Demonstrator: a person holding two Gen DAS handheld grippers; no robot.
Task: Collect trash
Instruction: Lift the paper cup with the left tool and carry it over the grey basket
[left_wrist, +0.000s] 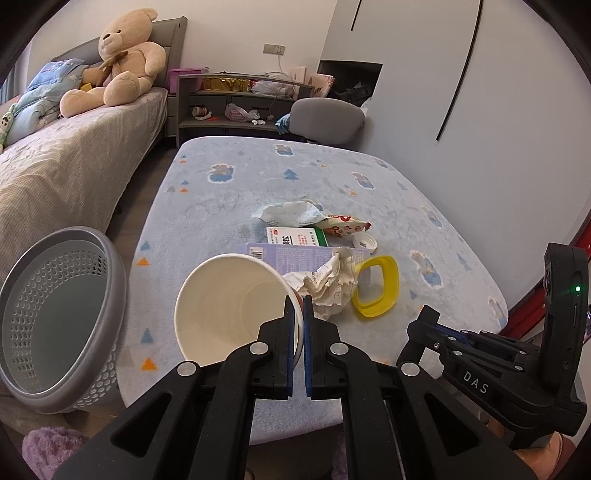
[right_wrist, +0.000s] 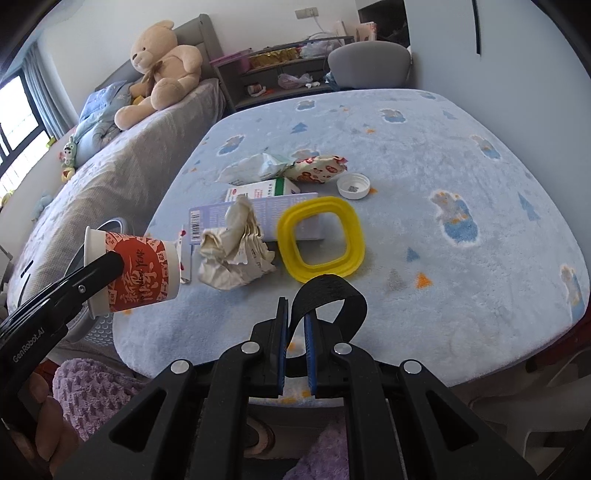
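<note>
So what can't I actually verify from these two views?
- Bin: the left wrist view crops its bottom; the right wrist view hides it behind the paper cup and left tongs.
- Box print: too small to read; crumpled paper and wrappers cover parts of it.
- Right tongs: the black strap passes between the fingers; actual pinching is unclear.

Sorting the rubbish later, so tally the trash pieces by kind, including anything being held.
Paper cup: 1
Crumpled paper: 1
Cartons: 2
Wrappers: 2
White cap: 1
Yellow ring: 1
Black strap: 1
Total: 9
</note>
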